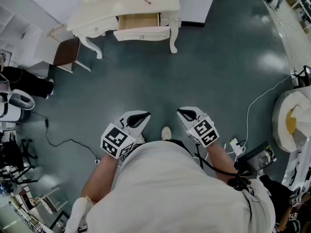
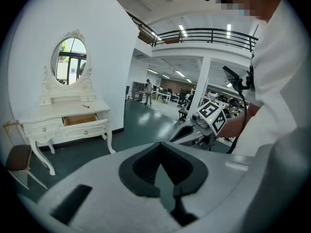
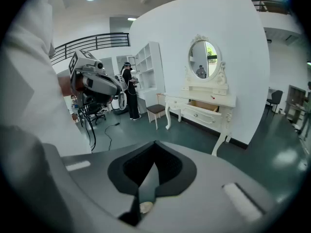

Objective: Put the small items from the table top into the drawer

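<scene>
Our left tool [image 1: 142,116] has its jaws pressed together with nothing between them, and our right tool [image 1: 182,113] is the same, jaws together and empty. We hold both low in front of our body, level with each other. The left tool's tip points toward 1 o'clock and the right's toward 11 o'clock in the head view. A shoe [image 1: 166,133] shows between them at 6 o'clock, on the dark floor [image 1: 214,67].

From the tools, the white counter [image 1: 104,18] stands well apart at 12 o'clock, across open floor. Its drawer [image 1: 138,21] is pulled out and we see its wooden inside. A small red item [image 1: 146,0] lies on the counter top just past the drawer, at about 1 o'clock from it. We cannot tell what kind of thing it is.

In the left gripper view the counter sits at 9 o'clock under an oval mirror [image 2: 71,61]; in the right gripper view it sits at 2 o'clock. A brown stool [image 1: 66,53] stands beside the counter, at 10 o'clock from the left tool. A dark cable [image 1: 63,141] trails over the floor at 9 o'clock of that tool.
</scene>
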The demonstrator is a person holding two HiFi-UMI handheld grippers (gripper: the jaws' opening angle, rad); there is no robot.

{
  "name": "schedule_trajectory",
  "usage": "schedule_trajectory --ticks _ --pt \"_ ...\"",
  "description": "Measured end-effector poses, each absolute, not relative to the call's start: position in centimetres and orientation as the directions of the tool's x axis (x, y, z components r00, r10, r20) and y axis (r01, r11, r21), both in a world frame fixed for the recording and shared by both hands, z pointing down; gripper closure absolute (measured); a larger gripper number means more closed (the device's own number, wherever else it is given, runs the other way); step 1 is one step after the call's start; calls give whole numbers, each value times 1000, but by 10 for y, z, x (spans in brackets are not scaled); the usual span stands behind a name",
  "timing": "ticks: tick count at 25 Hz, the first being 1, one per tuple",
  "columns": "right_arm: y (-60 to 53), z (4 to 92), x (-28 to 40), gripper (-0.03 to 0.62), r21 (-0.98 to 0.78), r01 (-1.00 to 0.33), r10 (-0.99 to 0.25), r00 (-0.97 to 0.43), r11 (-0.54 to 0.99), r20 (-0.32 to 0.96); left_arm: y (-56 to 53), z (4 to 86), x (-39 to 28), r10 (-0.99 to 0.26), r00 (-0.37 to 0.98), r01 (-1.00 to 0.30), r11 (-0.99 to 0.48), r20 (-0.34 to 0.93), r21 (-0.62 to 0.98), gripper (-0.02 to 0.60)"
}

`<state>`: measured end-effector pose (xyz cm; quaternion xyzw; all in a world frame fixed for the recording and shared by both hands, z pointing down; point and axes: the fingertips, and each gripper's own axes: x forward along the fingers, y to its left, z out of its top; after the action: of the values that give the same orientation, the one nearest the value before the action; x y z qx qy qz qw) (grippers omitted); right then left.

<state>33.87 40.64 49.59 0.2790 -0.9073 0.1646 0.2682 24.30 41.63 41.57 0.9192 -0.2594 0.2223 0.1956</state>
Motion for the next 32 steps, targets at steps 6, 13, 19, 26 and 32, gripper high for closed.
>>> schedule_trajectory --ticks 6,13,19,26,32 --pt "405 500 318 594 -141 -560 -393 -717 816 575 421 418 217 -439 740 -612 -754 511 239 580" --pt "398 502 296 594 -133 -545 -383 -722 828 577 412 422 190 -471 731 -638 -729 494 250 580" --pt "362 501 269 592 -139 -591 -417 -698 795 583 370 425 161 -448 771 -596 -759 453 264 580" --pt "293 489 209 560 -94 -643 -468 -642 760 607 299 410 101 -404 818 -529 -808 410 258 580" --pt "231 487 144 556 -68 -686 -512 -602 725 613 258 416 10 -402 812 -529 -813 423 242 579"
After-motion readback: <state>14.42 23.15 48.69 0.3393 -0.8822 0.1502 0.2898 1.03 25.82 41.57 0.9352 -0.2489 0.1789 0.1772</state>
